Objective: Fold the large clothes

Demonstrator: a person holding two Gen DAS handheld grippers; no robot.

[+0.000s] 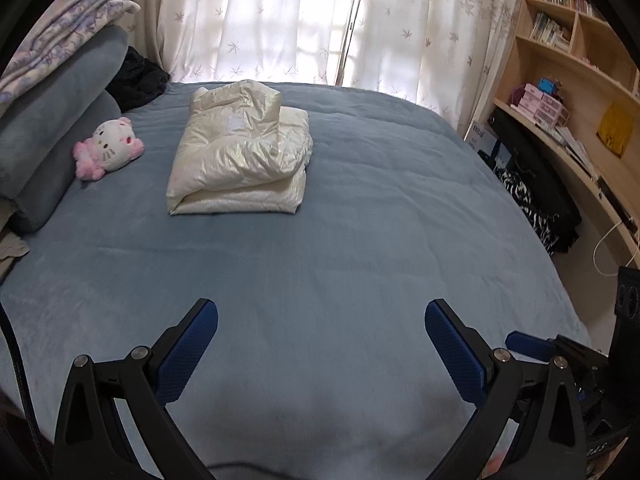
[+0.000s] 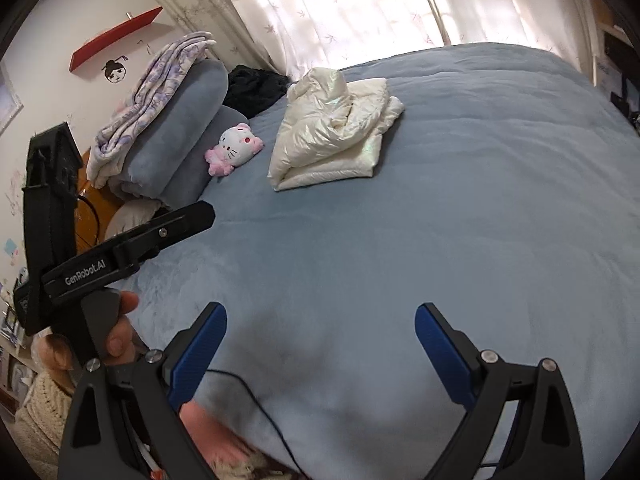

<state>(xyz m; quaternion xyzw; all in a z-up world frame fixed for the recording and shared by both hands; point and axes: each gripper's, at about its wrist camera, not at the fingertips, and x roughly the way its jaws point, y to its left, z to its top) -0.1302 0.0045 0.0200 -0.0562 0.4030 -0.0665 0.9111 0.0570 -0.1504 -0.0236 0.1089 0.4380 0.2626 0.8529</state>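
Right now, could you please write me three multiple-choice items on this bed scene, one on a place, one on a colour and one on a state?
1. Where does the plush cat toy lie?
A. between the grey pillows and the folded jacket
B. on top of the jacket
C. on the bookshelf

2. What colour is the folded jacket?
A. black
B. cream white
C. red

3. How do the two grippers stand?
A. both open and holding nothing
B. left shut on the jacket
C. both shut on the bed cover

Answers:
1 A, the toy rests on the blue bed cover beside the pillows, left of the jacket.
2 B, its shiny fabric is cream white in both views.
3 A, the left gripper and right gripper show spread fingers with only bed cover between them.
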